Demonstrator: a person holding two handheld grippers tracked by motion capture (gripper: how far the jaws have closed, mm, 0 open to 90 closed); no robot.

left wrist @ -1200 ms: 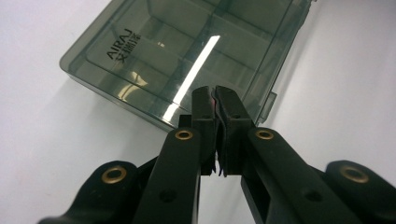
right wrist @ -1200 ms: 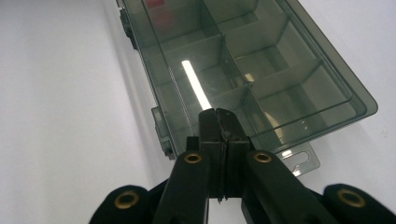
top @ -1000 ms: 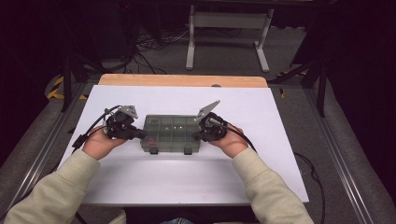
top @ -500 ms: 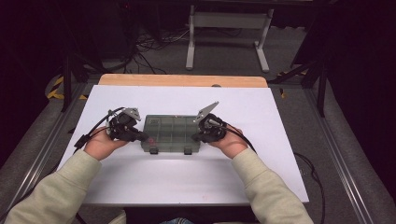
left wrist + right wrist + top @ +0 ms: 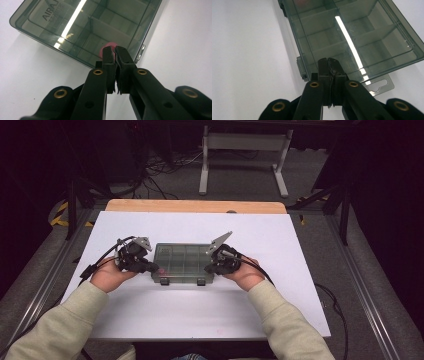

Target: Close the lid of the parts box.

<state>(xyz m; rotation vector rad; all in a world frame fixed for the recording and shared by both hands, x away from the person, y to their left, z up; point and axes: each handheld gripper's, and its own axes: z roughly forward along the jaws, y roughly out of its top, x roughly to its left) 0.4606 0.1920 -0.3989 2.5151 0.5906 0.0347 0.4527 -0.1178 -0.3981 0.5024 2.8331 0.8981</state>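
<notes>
A smoky see-through compartment box [image 5: 182, 261] lies lid-down-closed in the middle of the white table, two latches on its near edge. My left gripper [image 5: 153, 268] is at the box's left end and my right gripper [image 5: 209, 269] at its right end. In the left gripper view the jaws are shut, the left gripper [image 5: 113, 51] tips resting at the box [image 5: 75, 27] rim, with a small pink thing [image 5: 110, 46] showing through the lid just beyond. In the right gripper view the right gripper [image 5: 329, 61] is shut against the box [image 5: 354, 32] end wall.
The white table top [image 5: 200, 320] has free room in front of and behind the box. A wooden strip [image 5: 195, 206] runs along the far edge. A metal stand [image 5: 245, 142] and cables are on the floor beyond. A hang tab [image 5: 379, 86] sticks out of the box.
Almost nothing differs: both hands and grippers stay at the two ends of the box, with only a slight shift of the left hand.
</notes>
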